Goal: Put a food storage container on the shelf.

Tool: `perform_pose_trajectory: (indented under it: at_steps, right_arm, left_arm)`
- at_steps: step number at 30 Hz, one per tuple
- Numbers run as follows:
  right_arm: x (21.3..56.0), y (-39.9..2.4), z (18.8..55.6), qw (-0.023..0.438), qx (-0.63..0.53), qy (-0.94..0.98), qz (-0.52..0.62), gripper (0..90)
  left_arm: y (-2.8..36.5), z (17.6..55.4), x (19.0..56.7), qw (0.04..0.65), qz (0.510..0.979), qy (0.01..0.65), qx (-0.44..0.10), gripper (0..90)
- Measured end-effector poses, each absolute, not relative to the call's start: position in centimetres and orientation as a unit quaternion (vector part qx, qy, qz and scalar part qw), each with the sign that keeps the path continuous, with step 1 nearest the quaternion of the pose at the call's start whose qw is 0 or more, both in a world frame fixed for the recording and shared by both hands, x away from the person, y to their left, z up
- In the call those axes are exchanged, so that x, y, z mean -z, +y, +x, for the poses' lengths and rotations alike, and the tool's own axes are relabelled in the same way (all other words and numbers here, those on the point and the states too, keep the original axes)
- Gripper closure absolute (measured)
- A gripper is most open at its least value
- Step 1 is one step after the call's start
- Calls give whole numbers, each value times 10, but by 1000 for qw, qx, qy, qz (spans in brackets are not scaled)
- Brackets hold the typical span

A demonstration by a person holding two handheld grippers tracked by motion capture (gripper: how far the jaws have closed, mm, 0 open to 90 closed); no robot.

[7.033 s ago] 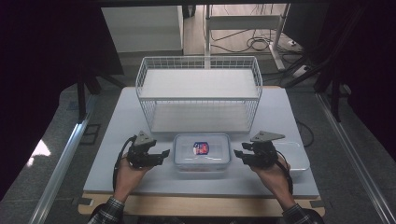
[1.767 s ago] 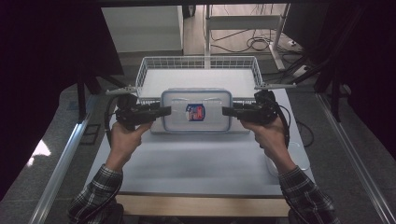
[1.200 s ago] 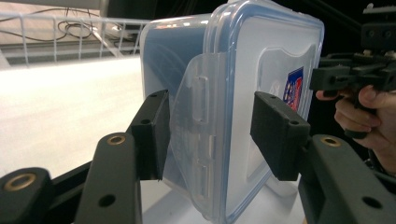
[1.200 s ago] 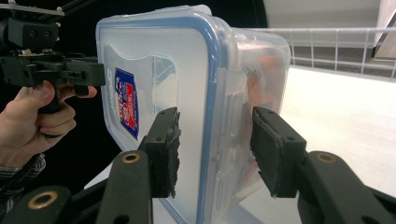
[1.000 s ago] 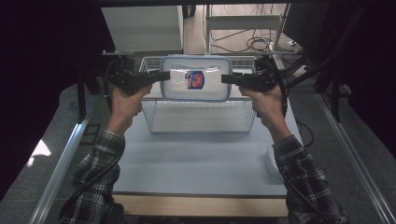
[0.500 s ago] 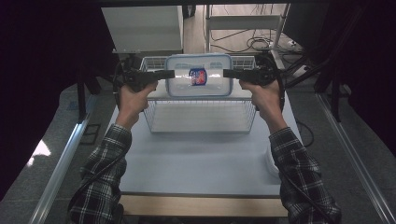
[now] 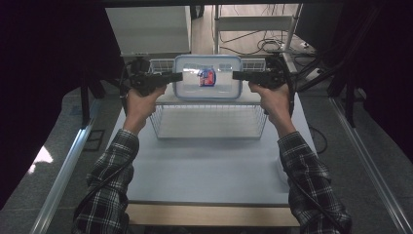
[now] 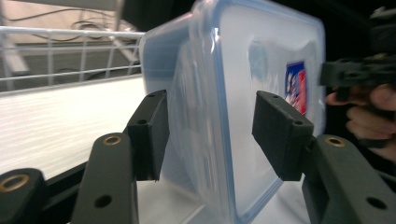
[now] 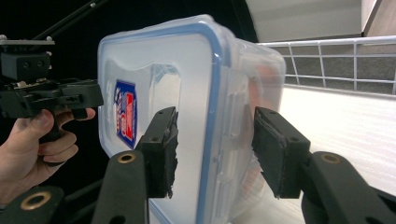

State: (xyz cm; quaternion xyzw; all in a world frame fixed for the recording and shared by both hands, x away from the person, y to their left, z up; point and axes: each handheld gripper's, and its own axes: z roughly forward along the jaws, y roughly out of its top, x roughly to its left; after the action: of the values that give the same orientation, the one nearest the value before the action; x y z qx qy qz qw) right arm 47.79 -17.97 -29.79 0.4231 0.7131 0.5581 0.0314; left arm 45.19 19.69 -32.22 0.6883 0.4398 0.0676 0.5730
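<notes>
1. The container [image 7: 208, 77], down on the table [image 7: 209, 165] earlier, has been raised over the wire basket [image 7: 209, 119].
2. Left tongs [image 7: 176, 76] and right tongs [image 7: 238, 75] each grasp one end, container between them.

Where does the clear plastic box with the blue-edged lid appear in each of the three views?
High view: the plastic box is at top centre, above the wire basket, between the two grippers.
Left gripper view: it stands on edge in the middle, between the two black jaws.
Right gripper view: it is in the centre, again between the jaws.
Shared landmark: the red and blue label on the lid.
</notes>
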Motion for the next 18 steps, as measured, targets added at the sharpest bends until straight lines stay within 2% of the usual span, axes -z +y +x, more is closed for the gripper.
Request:
perform_pose_trajectory:
  at_steps: [2,4,11,13,14,15,17,18]
  right_arm:
    - [298,-179,478,37,-551,716,426,497]
    - [301,-178,480,41,-544,716,436,470]
    - [305,-181,489,15,-560,693,453,484]
    - [305,-181,490,23,-560,693,454,483]
    - [302,-178,490,53,-549,696,461,495]
    - [301,-176,490,65,-541,700,462,499]
    - [301,-175,491,71,-536,702,464,514]
    - [301,-171,492,83,-526,710,461,554]
  left_arm:
    - [193,451,324,552,703,440,-87,522]
    - [191,453,327,550,701,446,-86,500]
    - [192,451,328,552,698,449,-84,524]
    - [193,450,329,550,699,449,-83,529]
    - [194,448,330,555,694,451,-83,531]
    - [195,448,330,561,690,450,-81,565]
    - [195,448,329,563,689,450,-82,561]
    - [196,448,328,565,686,450,-82,561]
